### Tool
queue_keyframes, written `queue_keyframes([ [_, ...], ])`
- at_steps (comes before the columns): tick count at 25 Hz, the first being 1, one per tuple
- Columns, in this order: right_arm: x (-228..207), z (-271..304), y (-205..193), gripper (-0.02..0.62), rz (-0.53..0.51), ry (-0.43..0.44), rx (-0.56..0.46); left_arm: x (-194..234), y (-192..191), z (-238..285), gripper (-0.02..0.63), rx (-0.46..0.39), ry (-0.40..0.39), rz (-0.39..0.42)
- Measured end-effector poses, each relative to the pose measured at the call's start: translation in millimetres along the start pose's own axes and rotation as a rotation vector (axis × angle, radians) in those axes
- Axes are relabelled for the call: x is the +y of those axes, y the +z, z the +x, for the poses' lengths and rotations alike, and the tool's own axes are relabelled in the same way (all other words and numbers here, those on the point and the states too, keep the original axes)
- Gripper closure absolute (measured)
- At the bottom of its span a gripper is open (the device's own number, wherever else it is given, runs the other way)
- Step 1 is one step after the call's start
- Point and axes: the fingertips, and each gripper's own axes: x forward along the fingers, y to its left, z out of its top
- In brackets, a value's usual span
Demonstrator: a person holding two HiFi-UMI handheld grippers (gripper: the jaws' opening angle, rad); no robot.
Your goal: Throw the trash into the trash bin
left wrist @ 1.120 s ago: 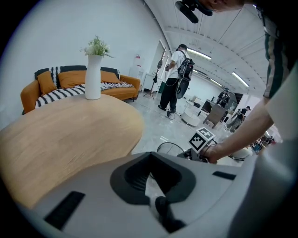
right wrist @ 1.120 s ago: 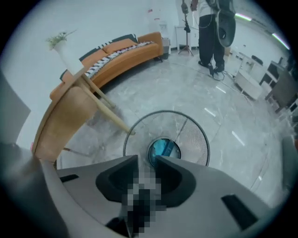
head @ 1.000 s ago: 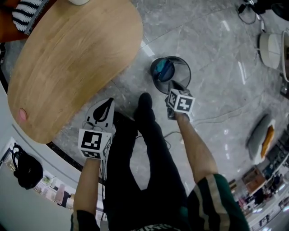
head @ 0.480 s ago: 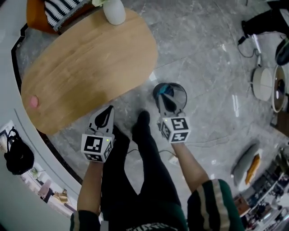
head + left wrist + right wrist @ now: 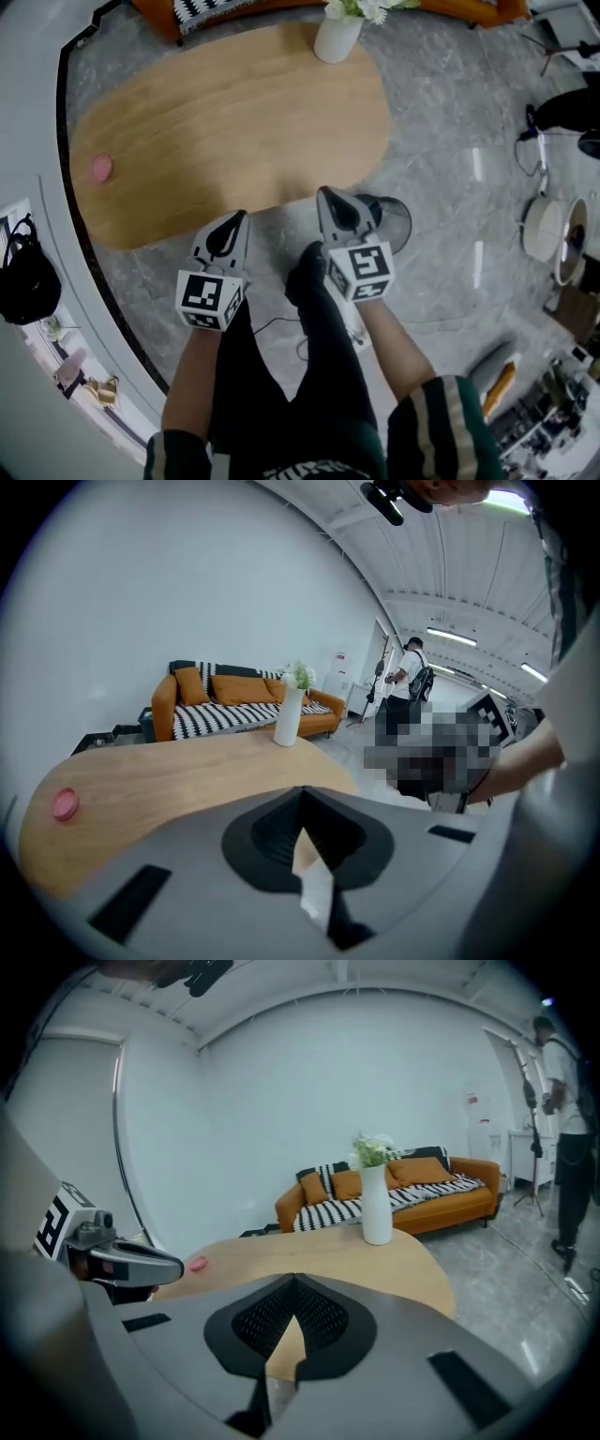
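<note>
Left gripper [image 5: 238, 217] and right gripper [image 5: 324, 194], fingers closed and empty, point at the wooden counter [image 5: 234, 122], likely seeking the small pink object [image 5: 100, 168] lying on it; the trash bin [image 5: 394, 223] stands just beside the counter

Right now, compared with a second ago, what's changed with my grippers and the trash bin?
The right gripper has lifted away from the trash bin and now points toward the wooden table, jaws shut and empty. The left gripper shifted along the table's edge, also shut. The trash bin and the pink thing stayed put.
</note>
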Motion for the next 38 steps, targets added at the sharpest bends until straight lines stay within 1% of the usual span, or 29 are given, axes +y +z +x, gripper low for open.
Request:
queue_keyframes([
  [3,42.4,23.1,15.9,0.595,-0.022,0.033,-0.024,34.9,-3.5,-27.6,0.606,-0.024,0.023,-0.002],
  [6,93.0,47.5,29.5,0.595,-0.052,0.080,-0.053,75.5,-13.4,-59.0,0.606,-0.040,0.065,-0.026],
  [10,153.3,80.3,36.5,0.595,-0.111,0.113,0.002,135.5,-30.0,-100.9,0.606,-0.058,0.132,-0.064],
  [13,200.4,104.9,39.2,0.595,-0.140,0.172,-0.016,177.1,-47.2,-134.9,0.606,-0.062,0.190,-0.103],
  [19,292.5,145.3,37.6,0.595,-0.216,0.282,0.011,245.3,-79.0,-194.1,0.606,-0.075,0.289,-0.181],
  [25,360.9,179.3,30.6,0.592,-0.307,0.392,0.028,281.1,-110.8,-232.4,0.606,-0.092,0.356,-0.249],
  [26,372.3,186.3,30.4,0.578,-0.318,0.414,0.034,286.3,-115.7,-235.9,0.606,-0.093,0.364,-0.259],
  [27,383.6,193.7,30.8,0.524,-0.331,0.434,0.041,291.5,-120.7,-239.1,0.606,-0.094,0.372,-0.270],
  [28,394.6,201.3,32.2,0.488,-0.348,0.451,0.045,296.1,-125.6,-242.3,0.606,-0.096,0.380,-0.281],
  [30,416.0,217.0,37.0,0.459,-0.390,0.473,0.042,303.5,-134.3,-248.9,0.606,-0.099,0.392,-0.302],
  [34,447.6,245.4,40.6,0.451,-0.454,0.483,0.067,313.5,-151.2,-261.4,0.606,-0.094,0.404,-0.328],
  [36,456.9,261.9,37.1,0.451,-0.472,0.488,0.072,319.9,-158.9,-266.4,0.606,-0.088,0.411,-0.340],
  [38,465.7,282.0,29.3,0.453,-0.495,0.501,0.103,326.9,-164.7,-271.8,0.606,-0.085,0.418,-0.348],
])
